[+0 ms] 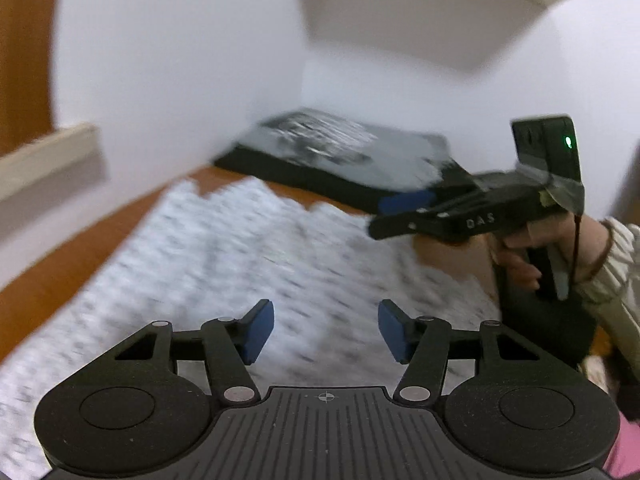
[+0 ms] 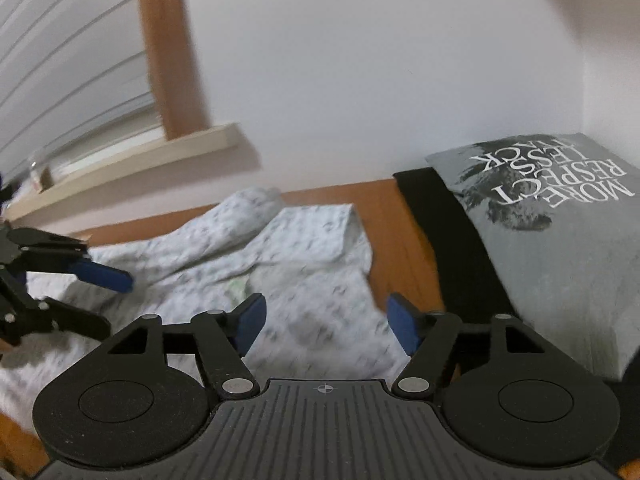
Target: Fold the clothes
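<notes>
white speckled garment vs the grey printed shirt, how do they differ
The white speckled garment lies spread out and rumpled on the wooden table, one part humped up; the grey printed shirt is folded flat into a neat rectangle. The speckled one has a fine all-over pattern; the grey one carries a large dark graphic with white lettering and lies on something black. Both rest on the same table by the wall.

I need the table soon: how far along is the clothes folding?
Done: a grey printed T-shirt lies folded on a black garment by the wall. In hand: nothing; the left hand-held gripper and right hand-held gripper hang open above the white patterned garment. Left: that garment, still rumpled.
</notes>
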### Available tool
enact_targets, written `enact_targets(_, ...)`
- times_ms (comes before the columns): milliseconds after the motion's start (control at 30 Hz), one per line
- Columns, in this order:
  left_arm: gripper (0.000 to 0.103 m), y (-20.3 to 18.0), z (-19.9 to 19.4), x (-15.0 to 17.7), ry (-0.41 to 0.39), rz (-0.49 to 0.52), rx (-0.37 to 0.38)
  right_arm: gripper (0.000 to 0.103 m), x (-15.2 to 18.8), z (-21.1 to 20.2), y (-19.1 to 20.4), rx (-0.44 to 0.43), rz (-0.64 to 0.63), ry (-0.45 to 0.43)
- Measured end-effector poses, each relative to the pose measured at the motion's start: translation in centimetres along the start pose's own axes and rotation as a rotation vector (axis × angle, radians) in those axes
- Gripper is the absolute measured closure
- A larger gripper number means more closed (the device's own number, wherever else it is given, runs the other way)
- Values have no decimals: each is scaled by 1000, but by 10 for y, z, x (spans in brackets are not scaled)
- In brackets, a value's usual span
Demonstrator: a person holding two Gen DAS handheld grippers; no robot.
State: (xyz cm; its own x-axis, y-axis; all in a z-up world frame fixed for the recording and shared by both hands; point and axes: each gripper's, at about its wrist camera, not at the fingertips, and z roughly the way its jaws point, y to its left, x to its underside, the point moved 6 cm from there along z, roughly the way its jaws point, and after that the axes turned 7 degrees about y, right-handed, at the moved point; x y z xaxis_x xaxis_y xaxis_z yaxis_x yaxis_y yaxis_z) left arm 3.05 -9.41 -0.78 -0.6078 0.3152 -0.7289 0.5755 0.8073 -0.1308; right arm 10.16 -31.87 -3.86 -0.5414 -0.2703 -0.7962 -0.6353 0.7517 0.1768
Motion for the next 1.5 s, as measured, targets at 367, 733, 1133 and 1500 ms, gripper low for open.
enact_targets(367,61,-26,21,17,83,109,59,26,37,-19,19,-9,-52,8)
enact_targets(733,98,-5,-18,2,-116,-25,132,25,49,-28,-1,51,32,-69)
enact_targets(1133,95,25,18,19,24,-124,91,53,47,-48,36,-12,53,-219)
enact_targets(1500,91,32,21,21,24,-181,128,54,70,-30,69,110,-128,-186)
